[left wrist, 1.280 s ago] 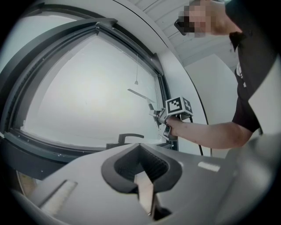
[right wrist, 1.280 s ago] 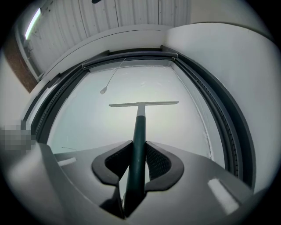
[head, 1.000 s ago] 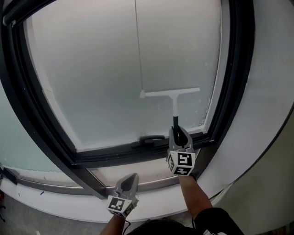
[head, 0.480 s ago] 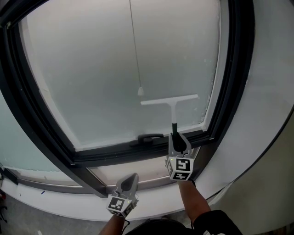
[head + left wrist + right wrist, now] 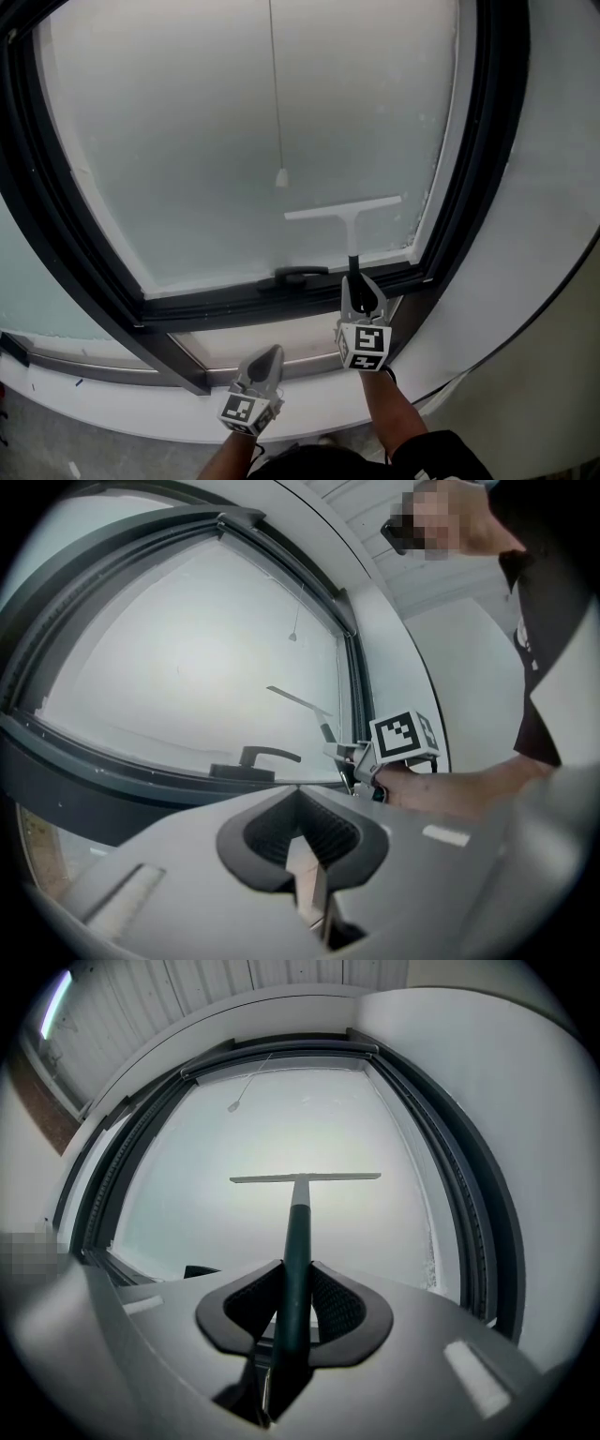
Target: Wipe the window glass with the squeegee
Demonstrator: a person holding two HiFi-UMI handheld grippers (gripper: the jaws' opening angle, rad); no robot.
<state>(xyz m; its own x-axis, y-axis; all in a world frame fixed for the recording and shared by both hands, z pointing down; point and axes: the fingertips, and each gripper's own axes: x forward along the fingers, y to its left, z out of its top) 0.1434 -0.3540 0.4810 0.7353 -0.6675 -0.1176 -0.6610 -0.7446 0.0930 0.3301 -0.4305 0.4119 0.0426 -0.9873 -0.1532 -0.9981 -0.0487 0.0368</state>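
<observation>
A squeegee (image 5: 344,211) with a white T-shaped blade and dark handle rests against the frosted window glass (image 5: 187,141), low on the pane's right half. My right gripper (image 5: 363,292) is shut on the squeegee's dark handle (image 5: 296,1251), with the blade (image 5: 306,1177) level across the glass ahead. My left gripper (image 5: 265,361) hangs lower, in front of the sill, shut with nothing between its jaws. In the left gripper view the squeegee (image 5: 302,702) and the right gripper (image 5: 349,759) show at centre right.
A dark window frame (image 5: 483,169) surrounds the pane, with a black latch handle (image 5: 300,273) on its bottom rail. A thin pull cord (image 5: 277,103) with a small white end hangs over the glass. A white wall (image 5: 553,187) lies to the right.
The squeegee and my right gripper have slid down the glass toward the bottom rail. The cord's end now shows above the blade. My left gripper has barely moved.
</observation>
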